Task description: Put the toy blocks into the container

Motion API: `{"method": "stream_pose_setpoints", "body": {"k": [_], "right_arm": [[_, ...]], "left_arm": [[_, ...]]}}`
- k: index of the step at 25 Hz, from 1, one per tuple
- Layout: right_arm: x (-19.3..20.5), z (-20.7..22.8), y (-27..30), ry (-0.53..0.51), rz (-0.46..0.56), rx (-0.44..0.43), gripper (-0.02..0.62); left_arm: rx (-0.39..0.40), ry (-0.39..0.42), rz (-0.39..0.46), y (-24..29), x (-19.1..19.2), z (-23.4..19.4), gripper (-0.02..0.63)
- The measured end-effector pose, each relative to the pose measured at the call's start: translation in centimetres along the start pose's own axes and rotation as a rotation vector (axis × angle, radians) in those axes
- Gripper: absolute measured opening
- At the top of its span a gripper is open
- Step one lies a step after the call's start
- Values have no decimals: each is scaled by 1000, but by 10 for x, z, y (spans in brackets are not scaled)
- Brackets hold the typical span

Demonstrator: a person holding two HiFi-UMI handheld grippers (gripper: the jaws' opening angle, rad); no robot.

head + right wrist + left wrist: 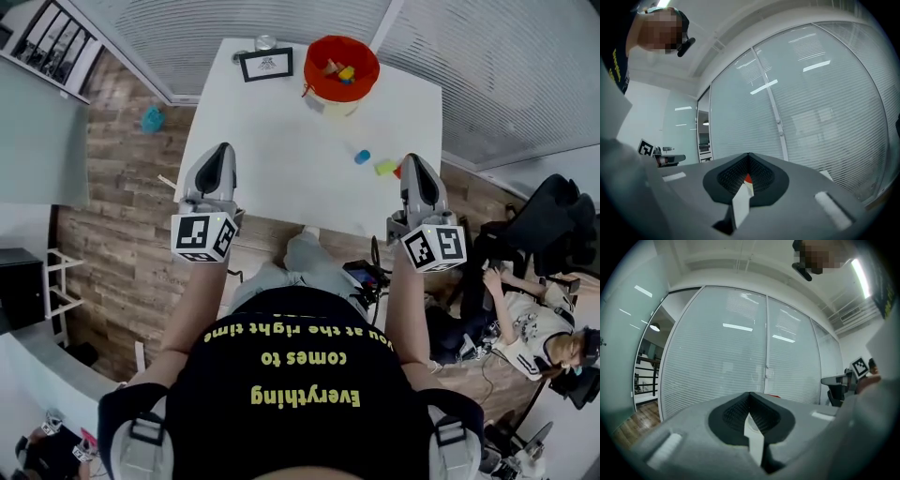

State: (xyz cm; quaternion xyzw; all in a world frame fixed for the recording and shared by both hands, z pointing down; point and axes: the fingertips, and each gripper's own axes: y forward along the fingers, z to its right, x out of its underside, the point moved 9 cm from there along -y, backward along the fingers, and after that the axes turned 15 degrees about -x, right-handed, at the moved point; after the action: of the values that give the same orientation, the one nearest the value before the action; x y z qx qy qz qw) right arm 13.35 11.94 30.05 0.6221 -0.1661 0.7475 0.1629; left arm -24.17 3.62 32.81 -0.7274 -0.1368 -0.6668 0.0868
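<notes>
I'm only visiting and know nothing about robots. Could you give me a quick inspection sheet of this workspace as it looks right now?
surface: white table, mostly bare.
job's things: red container at the far edge, blocks inside; blue block, yellow-green block and a red block, partly hidden by the right gripper, lie loose.
clutter: framed sign and small metal can at the far edge.
grippers: left gripper and right gripper, jaws together, nothing held.
cables: nothing seen on the table.
surroundings: wood floor, glass walls with blinds, a seated person to the right.
</notes>
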Motion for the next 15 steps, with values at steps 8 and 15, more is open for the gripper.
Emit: {"method": "stream_pose_setpoints", "body": {"k": [8,15], "right_arm": [[-3,46,15,10,-18,-22,5],[-4,80,29,28,-42,-57,5]], "left_arm": [[-7,5,-5,40,0,25,-2],[-12,5,-9,68,1,42,-2]]}}
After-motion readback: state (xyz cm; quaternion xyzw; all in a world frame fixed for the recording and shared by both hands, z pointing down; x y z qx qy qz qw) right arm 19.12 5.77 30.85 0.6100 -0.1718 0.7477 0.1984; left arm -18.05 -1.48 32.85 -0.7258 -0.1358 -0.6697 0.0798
